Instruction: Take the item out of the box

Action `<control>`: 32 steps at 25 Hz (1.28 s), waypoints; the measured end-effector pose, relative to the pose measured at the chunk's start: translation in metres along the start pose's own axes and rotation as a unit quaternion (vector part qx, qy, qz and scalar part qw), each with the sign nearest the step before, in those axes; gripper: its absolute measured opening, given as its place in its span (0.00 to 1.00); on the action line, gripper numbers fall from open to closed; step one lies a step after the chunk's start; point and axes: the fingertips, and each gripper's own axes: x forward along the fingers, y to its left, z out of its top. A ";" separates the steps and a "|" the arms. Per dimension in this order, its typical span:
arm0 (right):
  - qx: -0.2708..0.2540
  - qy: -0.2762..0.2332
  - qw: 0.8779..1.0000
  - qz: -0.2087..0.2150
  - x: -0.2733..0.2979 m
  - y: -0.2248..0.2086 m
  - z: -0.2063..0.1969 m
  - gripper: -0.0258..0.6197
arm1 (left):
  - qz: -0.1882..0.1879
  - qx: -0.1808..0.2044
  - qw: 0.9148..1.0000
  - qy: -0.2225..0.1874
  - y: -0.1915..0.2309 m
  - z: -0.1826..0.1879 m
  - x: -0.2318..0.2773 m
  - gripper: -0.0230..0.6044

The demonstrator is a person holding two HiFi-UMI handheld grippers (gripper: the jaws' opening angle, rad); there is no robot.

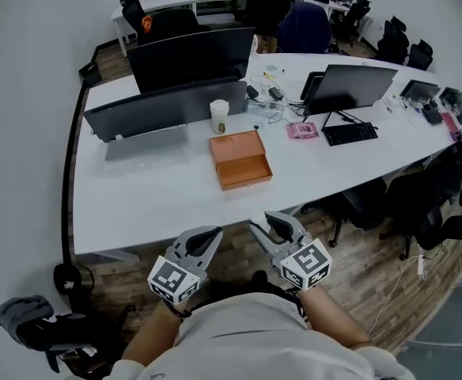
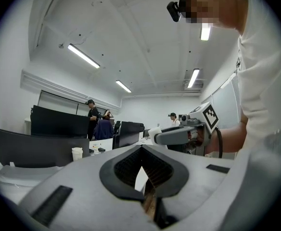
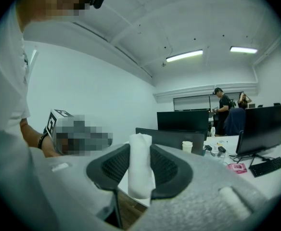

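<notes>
Closest in, both grippers hang just in front of the person's body, short of the tabletop [image 1: 152, 196] edge. The right gripper [image 1: 267, 227] has its jaws clamped on a white roll [image 3: 140, 165], which stands upright between the pads and pokes out above them; this looks like the task's item, already out and well apart from the box. The left gripper [image 1: 206, 238] has its jaws together with nothing between them. Further out, the orange box [image 1: 240, 159] lies flat near the middle of the tabletop, with a paper cup [image 1: 219, 115] just behind it and dark monitors [image 1: 191, 58] beyond; whether its lid is up or down I cannot tell from here. The lift seems done, so what remains is likely carrying and setting down. The roll looks soft, so the grip should be firm enough to stop it slipping but not crush it. It should travel upright and land on bare tabletop in front of the box, clear of the cup, before the jaws part. The left gripper should stay to its own side.
</notes>
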 end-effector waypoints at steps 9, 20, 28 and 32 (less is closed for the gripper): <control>-0.013 -0.020 1.000 0.013 -0.041 -0.009 0.006 0.24 | 0.021 0.015 1.000 -0.016 -0.037 0.017 0.015 0.03; -0.016 -0.035 0.999 0.035 -0.126 -0.029 -0.004 0.24 | 0.043 0.024 0.998 -0.024 -0.119 0.021 0.050 0.03; -0.016 -0.035 0.998 0.047 -0.186 -0.033 -0.028 0.24 | 0.054 0.024 0.998 -0.019 -0.177 0.000 0.069 0.03; -0.012 -0.034 0.998 0.051 -0.207 -0.029 -0.039 0.24 | 0.054 0.023 0.998 -0.020 -0.201 -0.005 0.071 0.03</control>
